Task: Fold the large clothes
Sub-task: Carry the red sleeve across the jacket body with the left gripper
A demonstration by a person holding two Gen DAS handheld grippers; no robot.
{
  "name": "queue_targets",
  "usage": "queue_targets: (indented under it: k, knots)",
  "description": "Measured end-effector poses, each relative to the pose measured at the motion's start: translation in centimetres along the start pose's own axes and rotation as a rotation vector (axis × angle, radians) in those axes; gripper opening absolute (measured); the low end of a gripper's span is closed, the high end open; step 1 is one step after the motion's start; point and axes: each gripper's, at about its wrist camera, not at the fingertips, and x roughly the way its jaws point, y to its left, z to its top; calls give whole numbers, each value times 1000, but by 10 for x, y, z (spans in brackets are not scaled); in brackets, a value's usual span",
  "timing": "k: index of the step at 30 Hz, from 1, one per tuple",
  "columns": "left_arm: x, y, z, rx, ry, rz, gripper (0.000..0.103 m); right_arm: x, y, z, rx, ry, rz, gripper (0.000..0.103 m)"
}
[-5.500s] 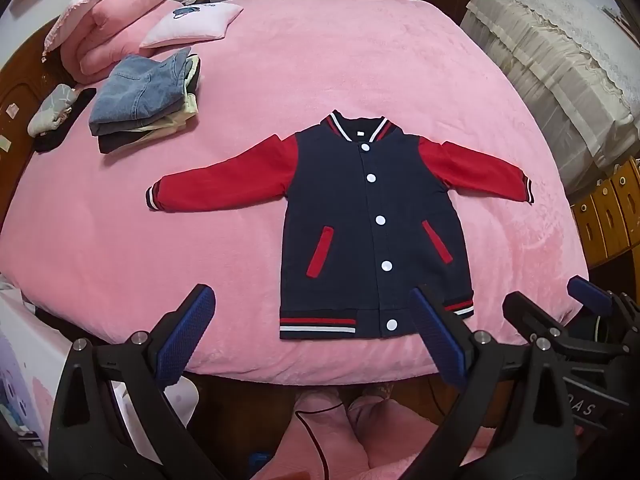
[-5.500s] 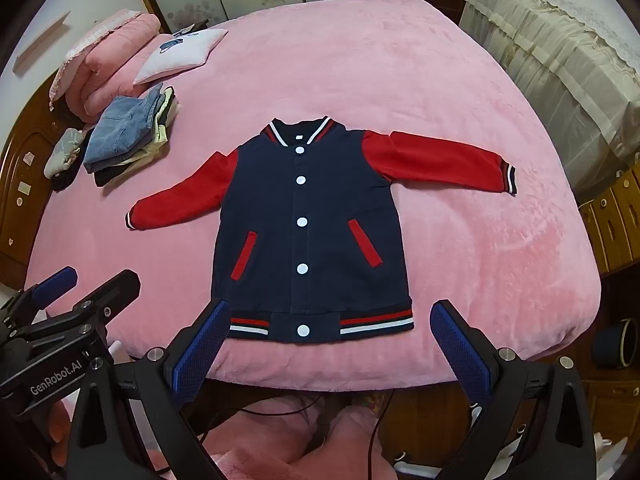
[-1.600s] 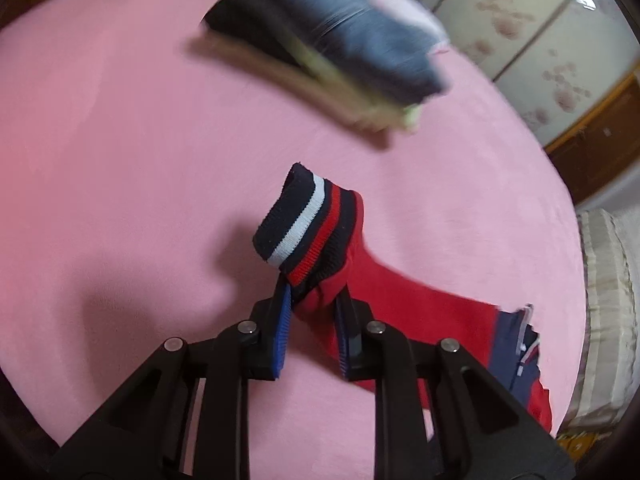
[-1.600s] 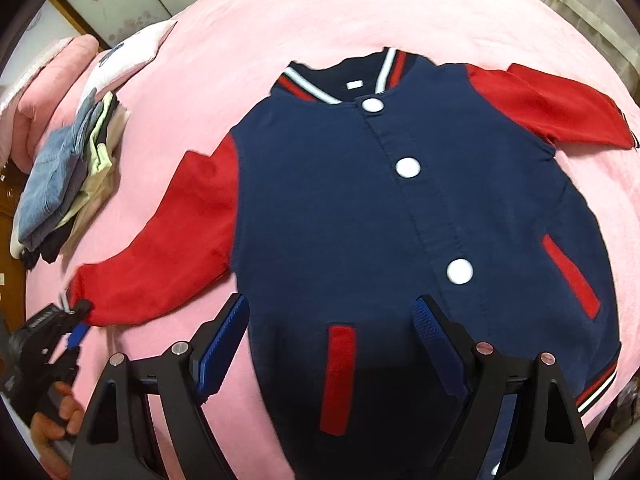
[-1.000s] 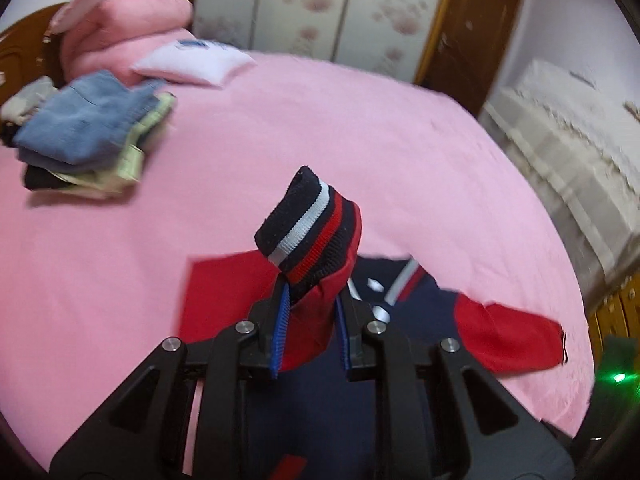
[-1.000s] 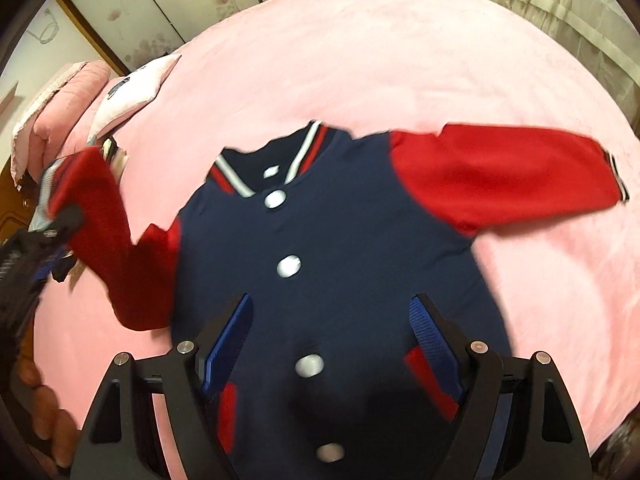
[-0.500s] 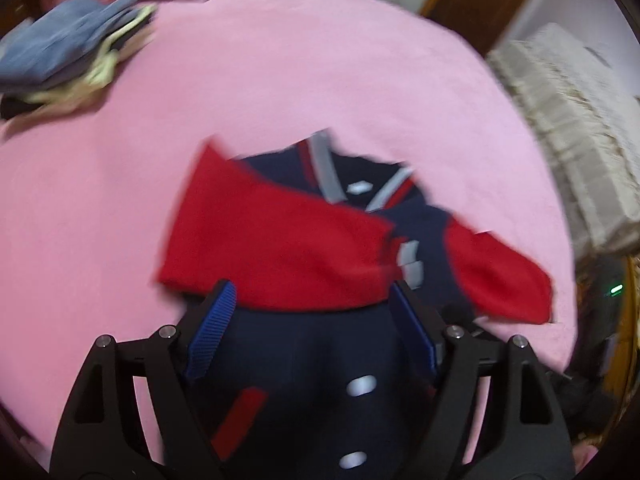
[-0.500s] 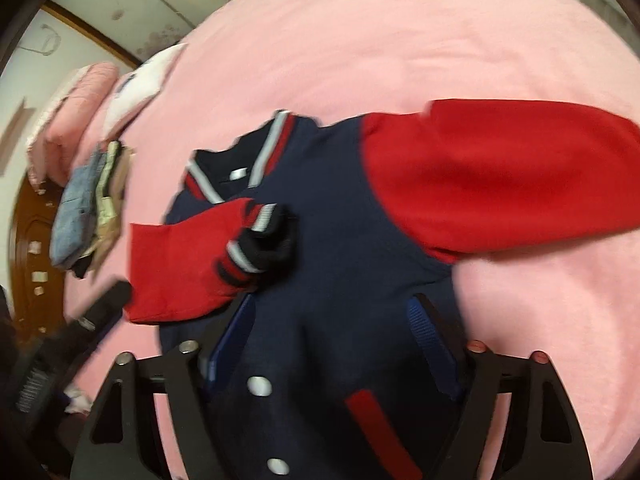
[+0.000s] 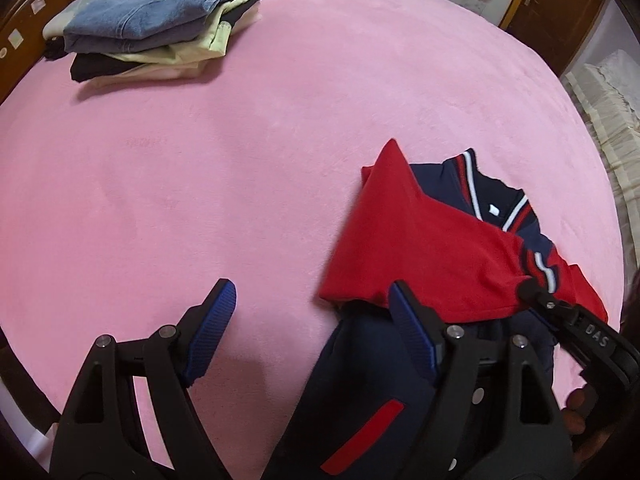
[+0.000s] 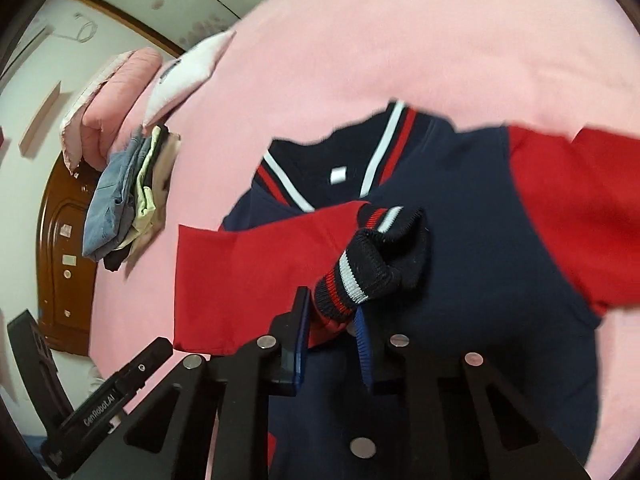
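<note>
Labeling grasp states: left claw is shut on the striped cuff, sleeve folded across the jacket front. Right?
Wrong claw. The right claw is shut on the striped cuff, as the right wrist view shows; the left claw is open. The sleeve does lie across the jacket.

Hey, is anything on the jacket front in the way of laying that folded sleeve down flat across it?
Nothing visible. The right gripper pinches the striped cuff of the red sleeve directly over the navy jacket chest. The clothes stack lies well away, and the left gripper is open beside it.
</note>
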Motion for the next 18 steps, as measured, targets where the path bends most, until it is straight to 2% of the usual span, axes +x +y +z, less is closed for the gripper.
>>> queue_targets:
  k: [1,5,7,9,11,12,14,17,18]
  knots:
    - [0,-1,-2,5,-3,-5,76,-18,-8,-9,-3,-19,-13,20]
    - [1,-14,4,13,15,-22,76,-22,-12,-3,25,-92,-97,20]
    - [6,-21,3,23,34,-37,76,-20,-23,-1,67,-91,-121,20]
    - [15,-30,3,47,56,-39,76,-14,-36,2,111,-51,-143,22]
    - [24,-38,2,78,77,-15,76,-6,-45,3,128,-6,-182,38]
    - [27,-43,3,92,85,5,76,2,-46,6,129,0,-206,42]
    - [31,-50,6,115,93,19,76,16,-43,15,109,-35,-252,52]
    - [25,-59,10,142,84,-29,76,13,-26,19,26,-116,-366,53]
    - [22,-62,12,152,78,-53,75,6,-24,17,-7,-132,-373,53]
